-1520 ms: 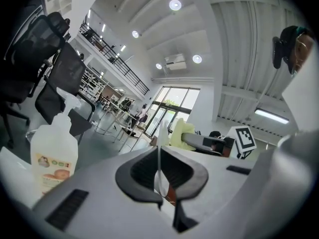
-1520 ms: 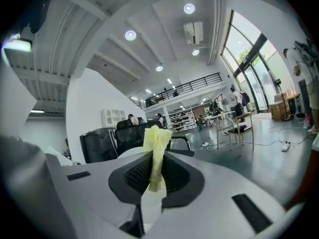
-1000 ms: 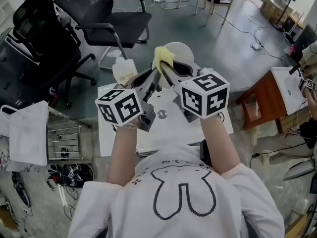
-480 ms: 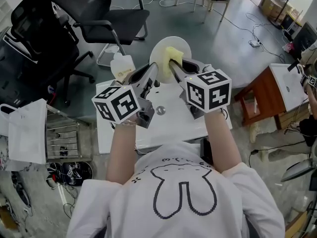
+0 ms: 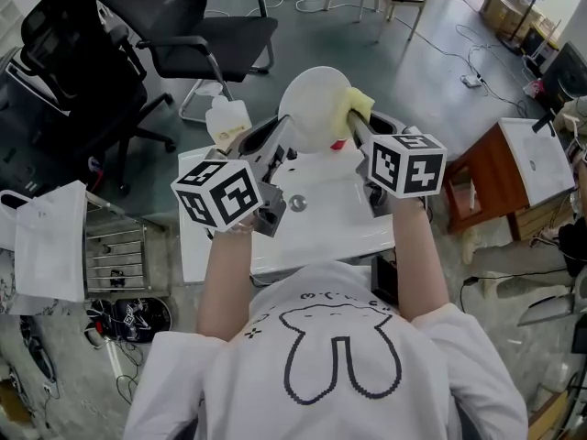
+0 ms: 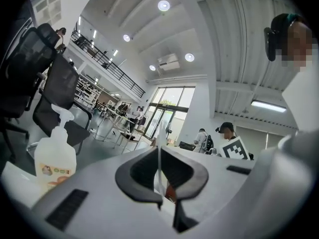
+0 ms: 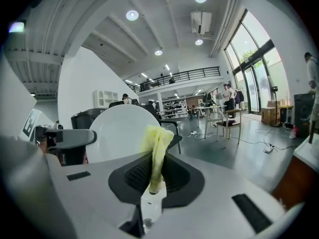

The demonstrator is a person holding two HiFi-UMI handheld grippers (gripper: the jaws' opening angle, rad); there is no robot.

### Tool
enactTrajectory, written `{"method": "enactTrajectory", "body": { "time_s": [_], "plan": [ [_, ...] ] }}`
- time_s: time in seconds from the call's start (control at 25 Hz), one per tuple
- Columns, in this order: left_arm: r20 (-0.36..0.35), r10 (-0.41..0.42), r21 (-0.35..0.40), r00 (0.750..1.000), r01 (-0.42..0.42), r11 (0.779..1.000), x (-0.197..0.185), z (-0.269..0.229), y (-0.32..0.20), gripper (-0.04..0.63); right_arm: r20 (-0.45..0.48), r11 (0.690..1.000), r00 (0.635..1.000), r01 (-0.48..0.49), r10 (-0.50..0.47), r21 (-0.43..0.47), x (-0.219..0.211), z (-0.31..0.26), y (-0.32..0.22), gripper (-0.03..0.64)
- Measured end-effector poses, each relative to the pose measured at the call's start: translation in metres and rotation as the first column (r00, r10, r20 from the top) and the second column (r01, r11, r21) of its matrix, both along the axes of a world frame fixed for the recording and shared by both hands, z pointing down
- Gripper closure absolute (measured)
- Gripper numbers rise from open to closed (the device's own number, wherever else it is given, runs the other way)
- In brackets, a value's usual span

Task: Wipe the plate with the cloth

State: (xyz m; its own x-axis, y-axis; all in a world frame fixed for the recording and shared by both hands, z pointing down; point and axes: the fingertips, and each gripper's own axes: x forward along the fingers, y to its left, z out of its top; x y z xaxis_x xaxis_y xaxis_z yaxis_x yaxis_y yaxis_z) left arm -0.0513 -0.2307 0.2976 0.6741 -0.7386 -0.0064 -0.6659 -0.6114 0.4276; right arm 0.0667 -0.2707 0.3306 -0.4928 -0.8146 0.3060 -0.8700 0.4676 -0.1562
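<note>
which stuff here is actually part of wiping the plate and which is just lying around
In the job: plate, held by its edge in the left gripper; yellow cloth, clamped in the right gripper.
Lying about: pump bottle, office chair, wire rack.

**Finishes in my two tools**

My right tool (image 7: 154, 176), matt grey plastic with black ribbed pads (image 7: 138, 173), is pinching a soft, crumpled yellow cloth (image 7: 156, 143). My left tool (image 6: 159, 166), the same matt plastic, is gripping a smooth, glossy white plate (image 7: 119, 131). The desk (image 5: 321, 218) is gleaming white; the pump bottle (image 6: 54, 156) is showing translucent plastic.
</note>
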Motion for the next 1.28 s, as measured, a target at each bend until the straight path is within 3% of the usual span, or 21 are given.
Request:
{"method": "enactTrajectory", "body": {
  "time_s": [0.12, 0.24, 0.4, 0.64, 0.76, 1.0, 1.12, 1.28],
  "plan": [
    [0.02, -0.017, 0.023, 1.0, 0.016, 1.0, -0.002, -0.002, -0.001, 0.577, 0.039, 1.0, 0.999, -0.014, 0.014, -0.009, -0.001, -0.005, 0.005, 0.566],
    [0.014, -0.03, 0.044, 0.999, 0.03, 0.999, -0.005, -0.005, -0.001, 0.577, 0.135, 0.999, 0.99, 0.037, -0.038, 0.008, -0.015, -0.022, 0.021, 0.566],
    [0.036, -0.061, 0.068, 0.997, 0.059, 0.996, -0.009, -0.006, -0.002, 0.577, 0.292, 0.987, 0.944, 0.16, -0.153, 0.0, -0.049, -0.032, 0.045, 0.566],
    [0.05, -0.081, 0.094, 0.995, 0.076, 0.993, -0.01, -0.011, -0.001, 0.577, 0.376, 0.96, 0.899, 0.27, -0.225, -0.072, -0.101, -0.016, 0.059, 0.566],
    [0.067, -0.095, 0.094, 0.993, 0.088, 0.992, -0.012, -0.011, 0.0, 0.577, 0.32, 0.957, 0.914, 0.283, -0.248, -0.067, -0.107, -0.011, 0.059, 0.566],
    [0.047, -0.084, 0.09, 0.995, 0.079, 0.993, -0.021, -0.008, 0.006, 0.577, 0.022, 0.952, 0.955, 0.298, -0.297, -0.066, -0.097, 0.017, 0.06, 0.566],
    [0.044, -0.076, 0.095, 0.996, 0.071, 0.993, -0.026, -0.009, 0.009, 0.577, -0.077, 0.963, 0.962, 0.258, -0.264, -0.078, -0.084, 0.028, 0.053, 0.566],
    [0.052, -0.049, 0.106, 0.997, 0.044, 0.993, -0.025, -0.009, 0.014, 0.577, -0.14, 0.981, 0.973, 0.176, -0.186, -0.078, -0.06, 0.03, 0.04, 0.566]
  ]
}}
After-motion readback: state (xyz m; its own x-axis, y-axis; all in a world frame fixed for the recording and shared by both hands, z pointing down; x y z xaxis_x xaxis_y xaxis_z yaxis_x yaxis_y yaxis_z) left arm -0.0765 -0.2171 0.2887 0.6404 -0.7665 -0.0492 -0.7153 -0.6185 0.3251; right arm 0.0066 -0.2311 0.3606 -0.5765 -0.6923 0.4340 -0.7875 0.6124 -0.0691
